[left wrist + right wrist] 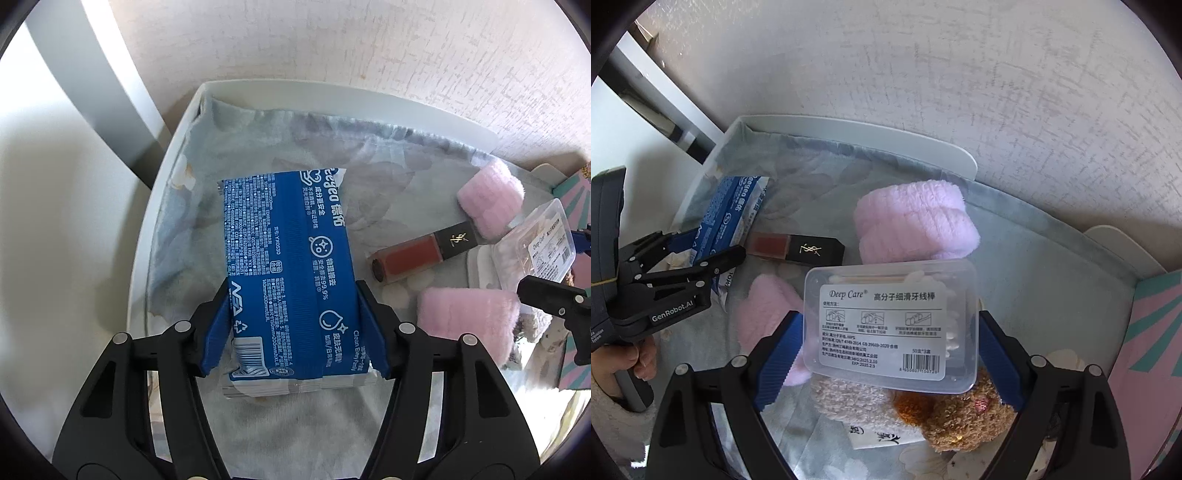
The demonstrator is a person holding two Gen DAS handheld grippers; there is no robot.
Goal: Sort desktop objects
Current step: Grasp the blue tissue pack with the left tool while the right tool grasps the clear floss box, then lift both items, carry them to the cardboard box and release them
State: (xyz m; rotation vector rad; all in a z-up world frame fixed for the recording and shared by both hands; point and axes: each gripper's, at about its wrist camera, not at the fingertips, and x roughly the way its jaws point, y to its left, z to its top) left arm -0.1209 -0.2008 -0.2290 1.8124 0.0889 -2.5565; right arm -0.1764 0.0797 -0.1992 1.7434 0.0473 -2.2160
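On a cloth-lined white tray against a textured wall, sorting is looking only partly done, with both claws occupied. Nearest the left camera, the left claw is clamping its blue pads against the two long sides of a blue wet-wipes pack, which is lying flat on the grey floral cloth at the tray's left end. Nearest the right camera, the right claw is bracketing a clear floss-pick box that is sitting above a brown plush toy and a beige fluffy piece; its pads are appearing beside the box walls, but whether they are pressing cannot be told. Just beyond, a red lip-gloss tube and two pink fluffy bands are lying loosely mixed between the claws. By this evidence, no clear grouping is showing yet, and the gloss, bands and plush are probably awaiting their places.
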